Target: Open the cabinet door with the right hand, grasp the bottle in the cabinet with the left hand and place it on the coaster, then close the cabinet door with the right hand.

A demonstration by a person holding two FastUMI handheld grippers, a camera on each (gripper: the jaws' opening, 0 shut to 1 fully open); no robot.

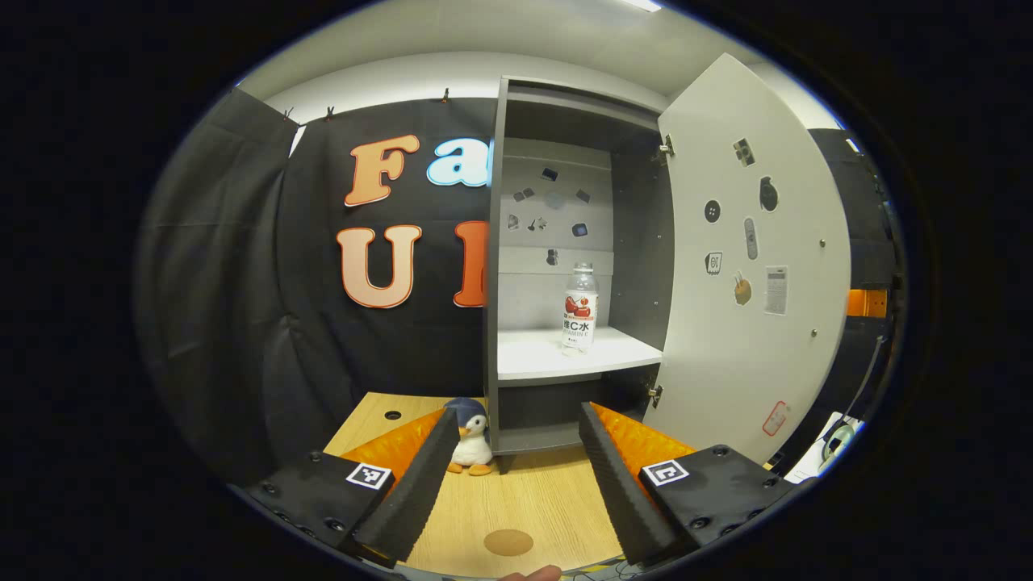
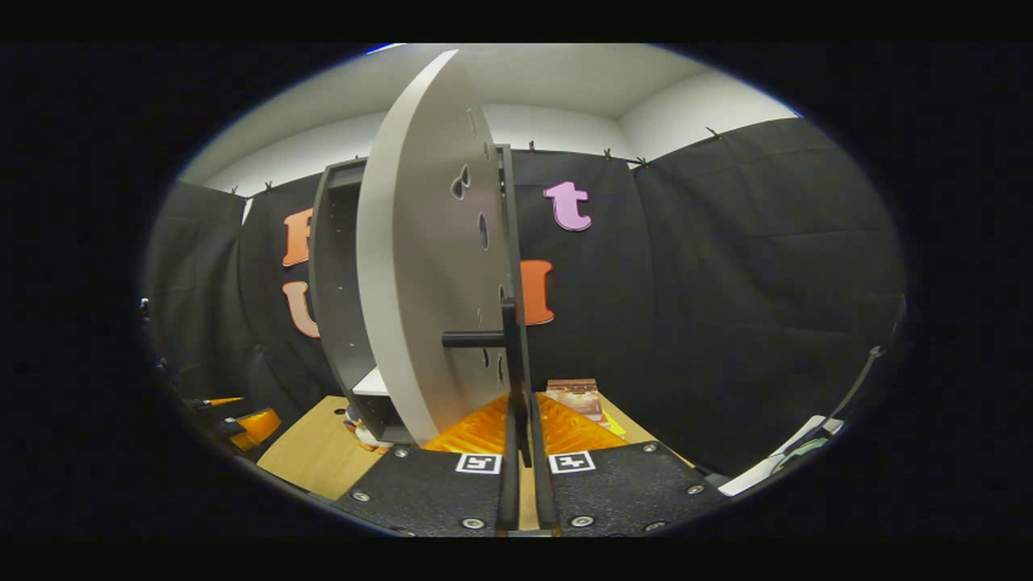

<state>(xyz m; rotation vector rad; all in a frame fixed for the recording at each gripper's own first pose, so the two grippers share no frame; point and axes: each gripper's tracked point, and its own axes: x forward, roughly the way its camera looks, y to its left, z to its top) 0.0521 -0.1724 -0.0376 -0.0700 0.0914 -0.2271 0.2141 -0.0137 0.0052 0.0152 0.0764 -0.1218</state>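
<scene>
Left gripper view: left tool (image 1: 516,476) hovering over the table (image 1: 549,500), fingers spread wide, gripping nothing. Straight ahead, cabinet (image 1: 565,266) standing with door (image 1: 750,266) swung open to the tool's right; bottle (image 1: 579,311) standing upright on the shelf (image 1: 557,355) inside. Coaster (image 1: 508,541) lying on the table between the fingers, toy penguin (image 1: 470,438) sitting beyond the left finger.

Right gripper view: right tool (image 2: 523,403) pinching the door's edge, fingers pressed nearly together, just under the handle (image 2: 476,339).
</scene>
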